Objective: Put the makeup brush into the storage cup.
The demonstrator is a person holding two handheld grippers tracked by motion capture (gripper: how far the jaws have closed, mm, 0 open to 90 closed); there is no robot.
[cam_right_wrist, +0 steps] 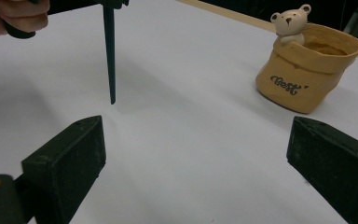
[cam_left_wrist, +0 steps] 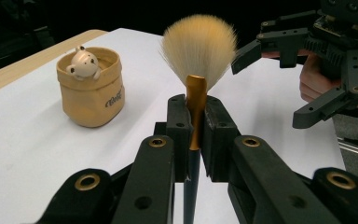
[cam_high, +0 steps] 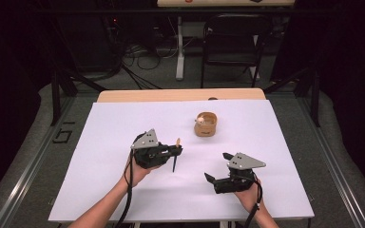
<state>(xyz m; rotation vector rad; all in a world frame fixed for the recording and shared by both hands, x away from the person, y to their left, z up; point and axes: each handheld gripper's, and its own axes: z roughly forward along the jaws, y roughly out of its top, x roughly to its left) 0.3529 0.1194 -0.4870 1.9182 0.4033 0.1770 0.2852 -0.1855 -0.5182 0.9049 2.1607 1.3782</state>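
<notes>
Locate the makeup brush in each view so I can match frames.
High view: brush left of centre, clamped in the left gripper.
Left gripper view: centre, bristles up, between the jaws.
Right gripper view: upper left, dark handle pointing down.
Shared landmark: bear pot.

Dark room, grey carpet floor (cam_high: pixel 38 118), black folding chair (cam_high: pixel 232 38) behind wooden table (cam_high: pixel 180 95), tangled cables (cam_high: pixel 142 57)
</notes>
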